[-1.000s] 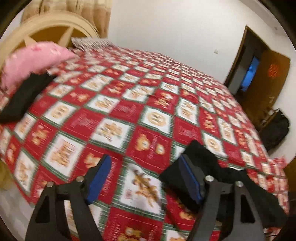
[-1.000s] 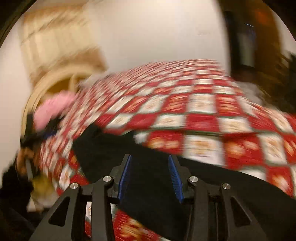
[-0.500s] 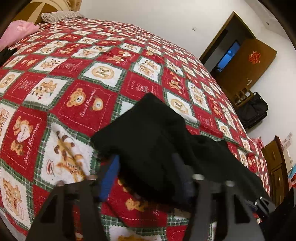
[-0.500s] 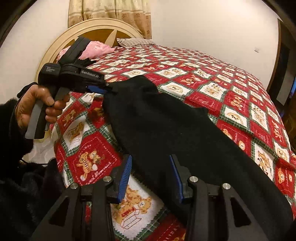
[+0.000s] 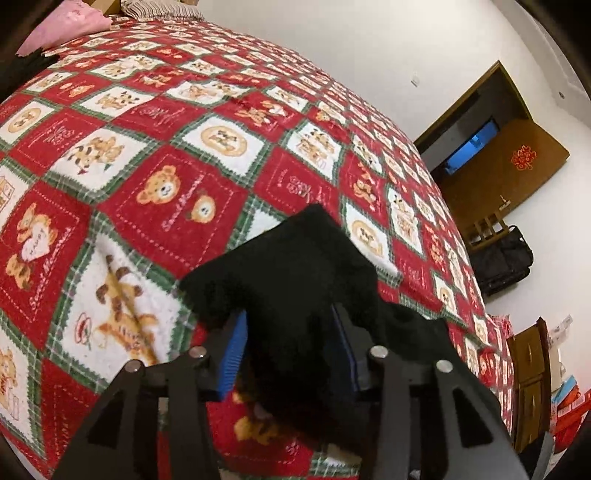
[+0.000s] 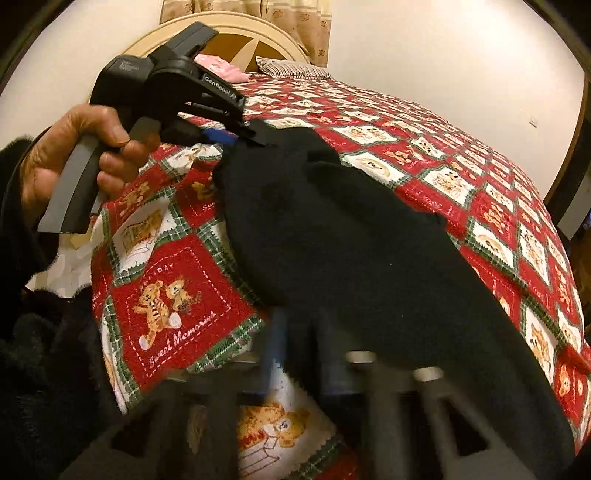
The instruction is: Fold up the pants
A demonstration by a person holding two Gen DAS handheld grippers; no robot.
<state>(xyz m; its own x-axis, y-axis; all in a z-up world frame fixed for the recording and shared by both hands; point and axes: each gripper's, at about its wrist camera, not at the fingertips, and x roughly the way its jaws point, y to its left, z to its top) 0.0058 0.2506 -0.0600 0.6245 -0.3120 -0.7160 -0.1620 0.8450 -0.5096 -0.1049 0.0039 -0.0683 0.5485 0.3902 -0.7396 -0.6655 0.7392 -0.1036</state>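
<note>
The left claw (image 5: 290, 349) sits low over the near edge of the bed (image 5: 192, 147), its two blue-padded fingers (image 5: 233, 356) closed on a bunched fold of the black pants (image 5: 295, 280). The cloth fills the gap between the pads and trails off to the right. A red teddy-bear quilt (image 5: 162, 192) covers the bed; a pink pillow (image 5: 70, 26) lies at its far end.
</note>
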